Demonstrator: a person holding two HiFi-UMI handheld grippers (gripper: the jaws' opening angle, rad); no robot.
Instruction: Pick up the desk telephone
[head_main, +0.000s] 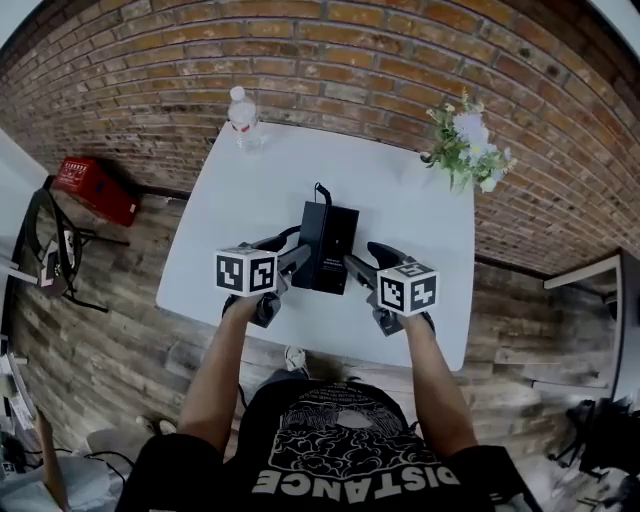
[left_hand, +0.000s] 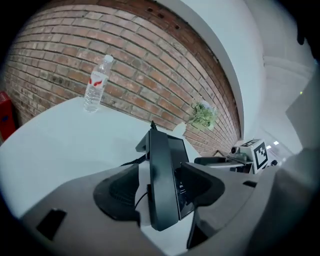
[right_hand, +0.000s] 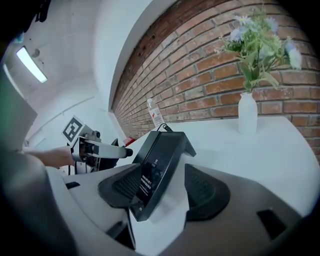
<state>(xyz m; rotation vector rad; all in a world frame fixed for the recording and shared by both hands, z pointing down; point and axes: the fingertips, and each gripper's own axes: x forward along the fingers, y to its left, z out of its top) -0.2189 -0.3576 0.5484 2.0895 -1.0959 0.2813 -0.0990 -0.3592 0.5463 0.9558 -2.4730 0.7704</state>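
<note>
I have the left gripper (head_main: 290, 252) with its jaws spread, straddling the left edge of the black desk telephone (head_main: 326, 245). White shows between its left-hand pad and the casing. The right gripper (head_main: 368, 260) is spread the same way over the telephone's right edge, with a gap beside its right-hand pad. The telephone sits between the two tools on the white rectangular tabletop (head_main: 230, 200), and a black cord (head_main: 318, 190) leaves its far end.

Beyond the left gripper, at the table's far edge, I see a clear plastic water bottle with a red label (head_main: 243, 120). Beyond the right gripper stands a white vase of pale flowers (right_hand: 248, 112). A red brick wall (head_main: 300, 50) runs behind the table, over a grey-brown wooden plank floor (head_main: 110, 340). Far left of the left gripper, a red box (head_main: 95, 188) lies by the wall.

White print on the telephone's face is too small for me to read, as is the bottle's label. The person's black T-shirt (head_main: 345, 445) reads "DISTANCE".
</note>
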